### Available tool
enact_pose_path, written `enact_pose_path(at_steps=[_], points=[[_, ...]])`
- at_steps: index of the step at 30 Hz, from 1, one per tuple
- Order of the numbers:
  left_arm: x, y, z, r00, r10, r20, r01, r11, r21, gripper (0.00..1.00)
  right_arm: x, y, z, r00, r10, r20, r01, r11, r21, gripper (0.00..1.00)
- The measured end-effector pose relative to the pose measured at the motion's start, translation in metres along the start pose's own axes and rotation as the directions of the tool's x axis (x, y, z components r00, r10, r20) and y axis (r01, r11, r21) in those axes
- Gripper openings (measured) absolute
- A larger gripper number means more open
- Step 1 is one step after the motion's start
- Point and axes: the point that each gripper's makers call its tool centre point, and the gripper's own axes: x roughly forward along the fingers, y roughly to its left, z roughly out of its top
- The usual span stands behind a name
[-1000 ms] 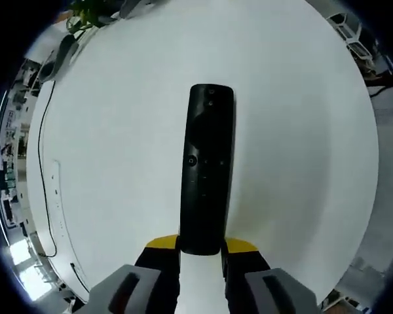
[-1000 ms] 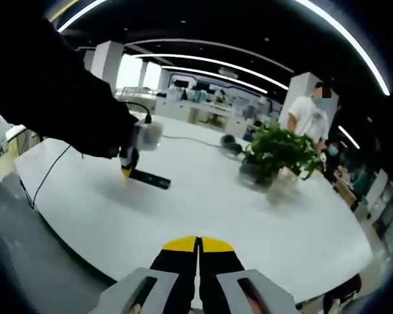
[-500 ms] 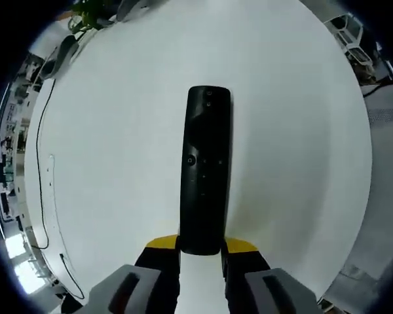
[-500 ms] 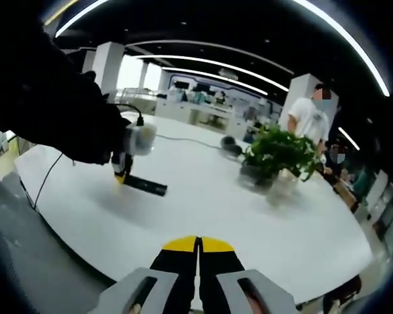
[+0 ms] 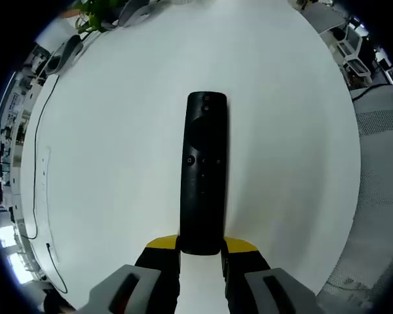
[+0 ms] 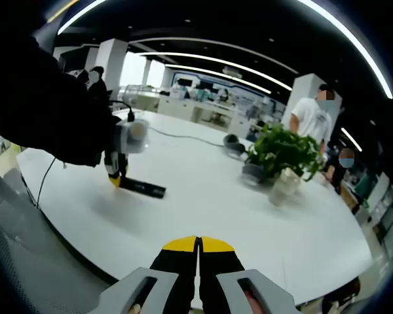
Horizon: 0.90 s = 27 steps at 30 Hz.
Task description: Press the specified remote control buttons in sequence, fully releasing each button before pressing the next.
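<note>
Remote control extends forward, its near end clamped by the left gripper.

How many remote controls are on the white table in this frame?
1. The black remote lies on the white table, its near end between the left gripper's jaws; the right gripper view shows the same remote from a distance.

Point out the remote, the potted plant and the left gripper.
remote (image 5: 204, 173), left gripper view, middle of its button face
potted plant (image 6: 281, 152), right gripper view, its leaves
left gripper (image 6: 116, 178), right gripper view, yellow tips at the remote's end
</note>
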Motion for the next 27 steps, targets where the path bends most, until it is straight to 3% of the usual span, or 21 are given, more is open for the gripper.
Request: enact_pose_path(at_steps=[8, 27], points=[[-0.002, -0.023, -0.002, 1.0, -0.004, 0.024, 0.004, 1.0, 0.016, 0.24, 0.001, 0.001, 0.0, 1.0, 0.008, -0.005, -0.008, 1.0, -0.012, 0.0], [-0.004, -0.055, -0.006, 0.998, -0.01, 0.06, 0.01, 1.0, 0.0, 0.24, 0.001, 0.005, 0.0, 1.0, 0.029, -0.01, -0.029, 0.999, -0.025, 0.0]])
